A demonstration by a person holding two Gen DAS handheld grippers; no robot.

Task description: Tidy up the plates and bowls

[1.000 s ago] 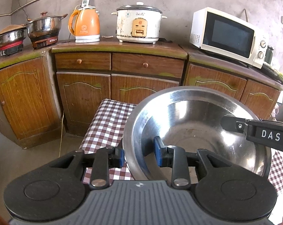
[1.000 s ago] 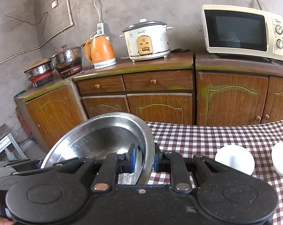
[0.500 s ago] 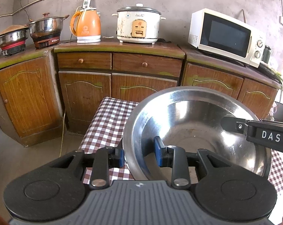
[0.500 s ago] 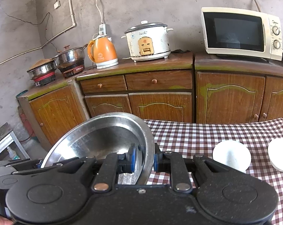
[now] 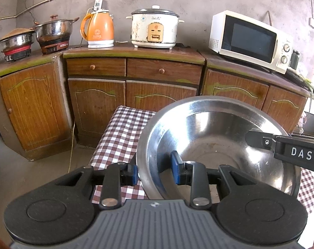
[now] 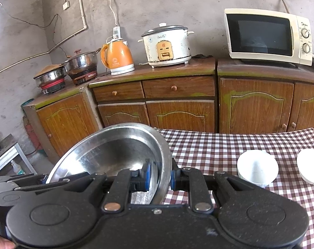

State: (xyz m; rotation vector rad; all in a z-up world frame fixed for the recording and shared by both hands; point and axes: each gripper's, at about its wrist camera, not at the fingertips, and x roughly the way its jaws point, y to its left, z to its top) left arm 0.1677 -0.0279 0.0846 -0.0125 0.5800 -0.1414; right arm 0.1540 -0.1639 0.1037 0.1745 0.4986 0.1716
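Large steel bowl [image 5: 217,143] found off the table, carried between both tongs above the near left part of the checked tablecloth [image 6: 229,145]. Left gripper [image 5: 154,171] clamped on the bowl's near-left rim, one blue pad outside the wall and one inside. Right gripper [image 6: 160,175] clamped on the opposite rim in the same manner, one pad inside, one outside; also visible in the left view as a black bar reaching in from the right. Bowl tilted somewhat, empty, inside dull with marks.

On the cloth to the right: two small white bowls [image 6: 257,169], the second [image 6: 310,169] cut by the frame edge, set near each other but apart, not stacked. No plates seen in either view; the rest of the table hidden behind the tongs and the steel bowl.

Background only, not part of the job: counter with rice cooker [image 5: 154,29], orange kettle [image 5: 97,30], microwave [image 5: 248,39], two pots at far left.

Assessment: task judged at an early to middle stage. Steel bowl lifted but not yet set down anywhere. White bowls not gathered or nested. Destination for the steel bowl not evident. Remaining, by estimate: placing the steel bowl, grouping the white bowls, dealing with any plates out of sight.
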